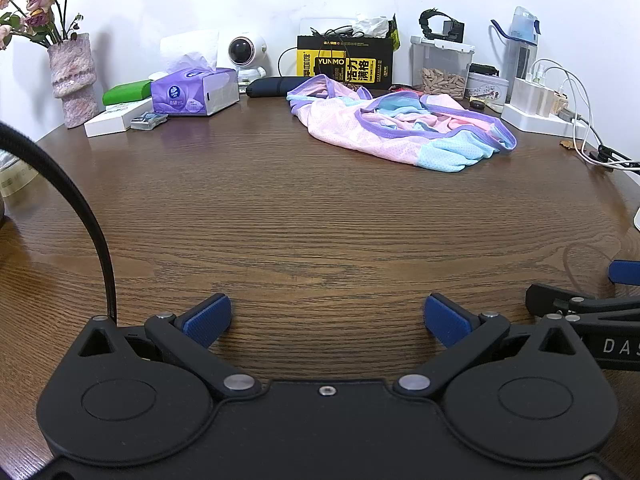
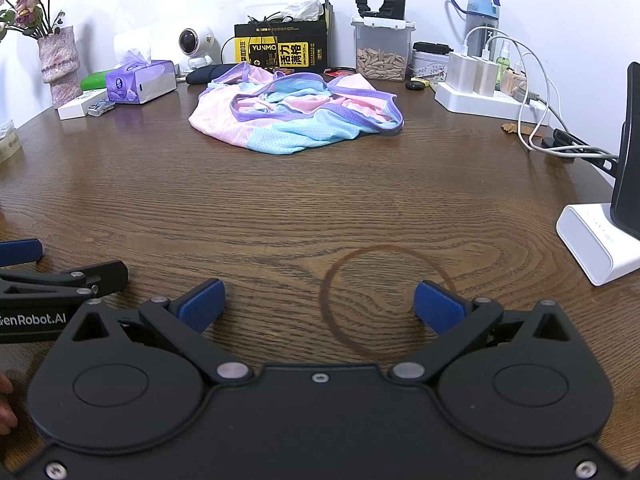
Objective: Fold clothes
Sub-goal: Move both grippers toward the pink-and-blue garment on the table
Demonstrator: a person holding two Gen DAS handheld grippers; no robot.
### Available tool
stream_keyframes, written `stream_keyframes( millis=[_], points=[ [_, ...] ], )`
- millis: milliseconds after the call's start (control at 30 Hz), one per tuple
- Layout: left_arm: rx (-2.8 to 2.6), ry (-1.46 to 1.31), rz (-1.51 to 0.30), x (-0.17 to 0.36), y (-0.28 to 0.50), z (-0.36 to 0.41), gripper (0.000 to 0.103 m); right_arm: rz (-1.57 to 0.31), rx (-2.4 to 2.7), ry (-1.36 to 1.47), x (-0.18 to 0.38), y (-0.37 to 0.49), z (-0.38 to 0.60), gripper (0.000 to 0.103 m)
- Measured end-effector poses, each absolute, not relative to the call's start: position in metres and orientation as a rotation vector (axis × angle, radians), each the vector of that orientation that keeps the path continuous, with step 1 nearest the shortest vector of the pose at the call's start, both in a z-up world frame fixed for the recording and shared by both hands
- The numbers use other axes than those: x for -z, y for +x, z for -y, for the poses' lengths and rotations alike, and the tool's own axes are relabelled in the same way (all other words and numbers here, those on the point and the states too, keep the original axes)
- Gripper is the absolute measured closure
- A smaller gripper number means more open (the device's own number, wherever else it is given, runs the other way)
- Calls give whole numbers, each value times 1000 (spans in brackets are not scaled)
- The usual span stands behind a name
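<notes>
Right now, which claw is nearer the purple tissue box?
Left. The left claw has the tissue box ahead to its left; the right claw sits farther right, so farther off.

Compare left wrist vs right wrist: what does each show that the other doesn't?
Left wrist only: a black curved cable arcing over the near left of the brown wooden table.

Right wrist only: a white stand holding a dark upright panel at the right edge, and a dark ring stain on the wood.

Both: the crumpled pink, blue and purple mesh garment untouched at the back, the purple tissue box, the black and yellow carton, and open jaws on the left gripper and right gripper, nothing between them.
</notes>
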State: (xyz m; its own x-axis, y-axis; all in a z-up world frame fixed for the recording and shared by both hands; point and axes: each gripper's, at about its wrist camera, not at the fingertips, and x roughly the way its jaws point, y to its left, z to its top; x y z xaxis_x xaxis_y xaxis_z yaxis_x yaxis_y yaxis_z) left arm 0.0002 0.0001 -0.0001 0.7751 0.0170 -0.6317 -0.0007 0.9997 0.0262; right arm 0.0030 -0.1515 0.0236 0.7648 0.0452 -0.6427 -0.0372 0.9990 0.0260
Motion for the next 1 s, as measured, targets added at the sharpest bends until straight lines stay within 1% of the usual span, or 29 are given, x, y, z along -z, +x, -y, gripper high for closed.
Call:
stream_keyframes(
  millis=[67,333,433,667,800,900,1000],
  points=[
    [-10,24,-685,0,1,0,0,-699,-27,18,-24,5,143,0],
    [-11,20,-685,0,1,-2,0,-695,-34,41,-24,3,159,0],
    [-11,20,-684,0,1,-4,0,-699,-34,39,-22,4,143,0],
    [-16,19,-685,-2,2,-3,0,-700,-25,44,-23,3,160,0],
    [-10,17,-688,-2,0,-5,0,-722,-29,21,-23,13,139,0],
    [6,46,-749,-24,-8,-4,0,-820,-89,18,-42,12,146,0],
    [45,42,-797,-74,-20,-2,0,-870,-149,27,-71,6,157,0]
  ],
)
